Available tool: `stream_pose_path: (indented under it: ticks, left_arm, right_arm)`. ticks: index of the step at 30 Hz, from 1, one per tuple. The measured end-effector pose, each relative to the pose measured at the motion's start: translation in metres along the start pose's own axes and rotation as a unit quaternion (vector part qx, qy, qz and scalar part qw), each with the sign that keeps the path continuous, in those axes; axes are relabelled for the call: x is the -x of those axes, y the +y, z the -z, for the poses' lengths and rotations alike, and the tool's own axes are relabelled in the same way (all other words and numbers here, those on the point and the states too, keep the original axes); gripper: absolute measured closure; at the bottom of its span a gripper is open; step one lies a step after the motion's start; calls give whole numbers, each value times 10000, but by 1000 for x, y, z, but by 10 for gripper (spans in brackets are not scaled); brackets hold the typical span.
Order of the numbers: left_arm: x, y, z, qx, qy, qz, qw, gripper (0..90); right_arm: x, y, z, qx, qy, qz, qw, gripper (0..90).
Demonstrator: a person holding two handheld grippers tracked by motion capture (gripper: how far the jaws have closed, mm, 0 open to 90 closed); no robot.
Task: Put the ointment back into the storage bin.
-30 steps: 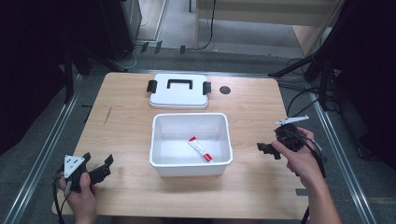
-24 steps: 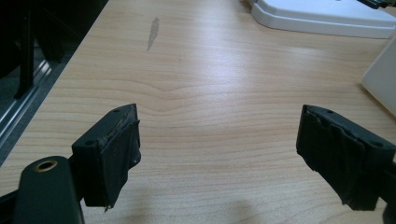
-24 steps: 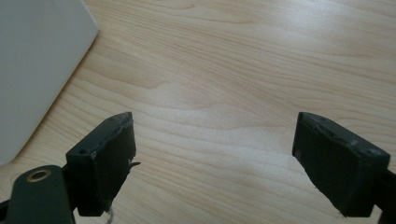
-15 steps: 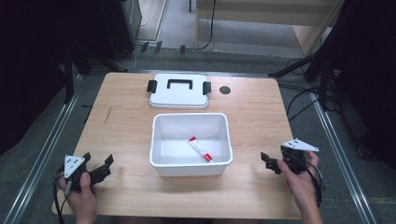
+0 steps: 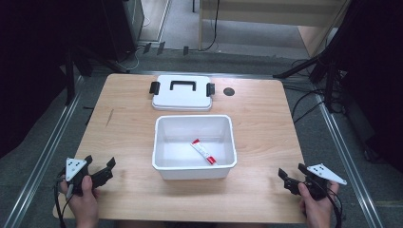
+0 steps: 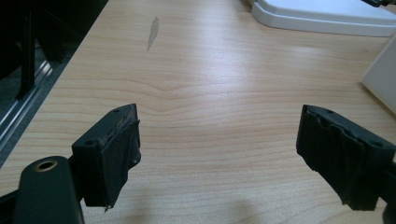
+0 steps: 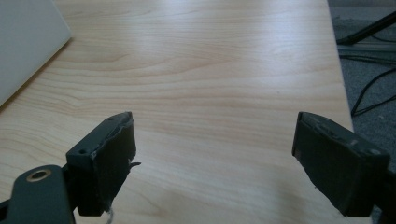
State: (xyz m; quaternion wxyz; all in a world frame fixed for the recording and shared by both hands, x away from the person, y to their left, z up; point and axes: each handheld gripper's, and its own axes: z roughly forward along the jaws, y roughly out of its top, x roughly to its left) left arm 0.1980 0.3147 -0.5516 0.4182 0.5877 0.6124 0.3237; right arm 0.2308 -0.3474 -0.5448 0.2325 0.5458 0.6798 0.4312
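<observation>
A white open box (image 5: 194, 168) stands in the middle of the wooden table (image 5: 261, 123), with a red and white tube (image 5: 203, 152) lying on its floor. Behind it lies the white lid (image 5: 181, 95) with a black handle and black clips. My left gripper (image 5: 105, 168) rests low at the front left corner, open, nothing between its jaws (image 6: 219, 154). At the front right corner my right gripper (image 5: 291, 178) is open and empty too (image 7: 212, 158). The box's side (image 7: 23, 42) appears at the left of the right gripper view.
A small dark round hole (image 5: 229, 91) sits in the table right of the lid. A grey smear (image 6: 152, 31) marks the wood at the left. Metal rails (image 5: 43, 156) and cables run along the floor beside both table edges.
My right gripper has come down and back from beside the box to the front right corner of the table. The left gripper has stayed put.
</observation>
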Motion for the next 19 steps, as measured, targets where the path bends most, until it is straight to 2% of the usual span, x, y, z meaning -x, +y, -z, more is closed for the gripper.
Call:
stream_pose_path:
  ticks: [5, 10, 19]
  left_arm:
    - [-1, 0, 0, 3, -18, 16, 10000, 144]
    - [-1, 0, 0, -13, -30, 29, 10000, 144]
    - [-2, 0, 0, -10, -38, 81, 10000, 144]
  right_arm:
    - [6, -9, 12, 79, -153, -41, 9998, 139]
    - [7, -15, 22, 202, -138, -153, 9996, 139]
    - [9, -18, 27, 172, -167, -220, 9995, 139]
